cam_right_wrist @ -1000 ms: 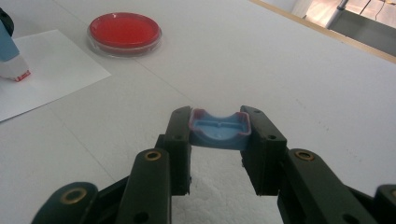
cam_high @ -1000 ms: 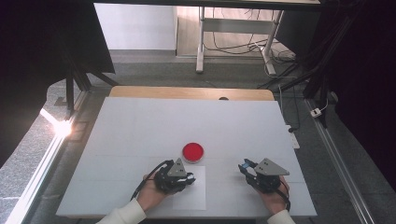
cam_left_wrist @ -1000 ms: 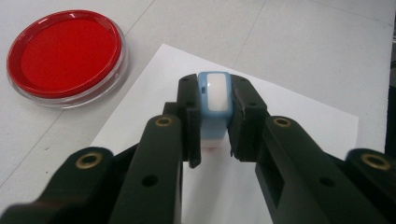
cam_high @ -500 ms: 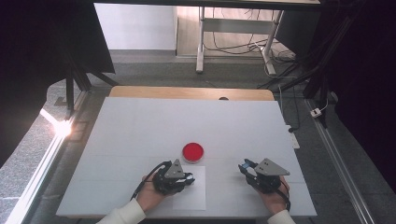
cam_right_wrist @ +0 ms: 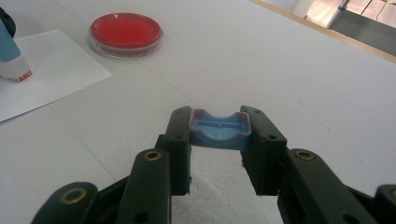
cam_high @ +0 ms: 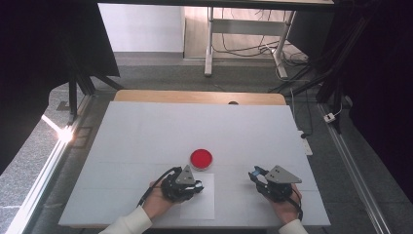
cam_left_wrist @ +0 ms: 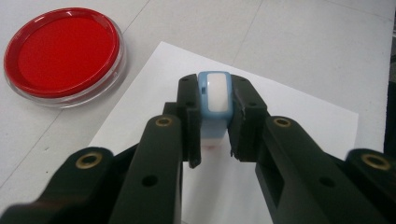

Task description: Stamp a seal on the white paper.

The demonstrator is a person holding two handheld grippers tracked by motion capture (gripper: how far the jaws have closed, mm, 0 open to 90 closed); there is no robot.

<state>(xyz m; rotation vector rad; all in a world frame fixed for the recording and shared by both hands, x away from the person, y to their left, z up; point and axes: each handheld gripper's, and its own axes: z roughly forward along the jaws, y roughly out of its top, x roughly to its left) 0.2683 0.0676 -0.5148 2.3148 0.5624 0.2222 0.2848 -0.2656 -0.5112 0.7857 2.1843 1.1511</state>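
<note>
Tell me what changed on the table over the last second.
Nothing visibly changed. The left gripper stays shut on the blue stamp over the white paper, the right gripper stays shut on the blue stamp cap, and the red ink pad sits where it was.

A fixed camera looks forward and down over the white desk (cam_high: 146,136) from the person's side. Two close cameras ride low behind each claw, facing across the desktop; all three share the red dish (cam_high: 201,158) and the paper sheet (cam_high: 202,202), apparently from opposite sides.
</note>
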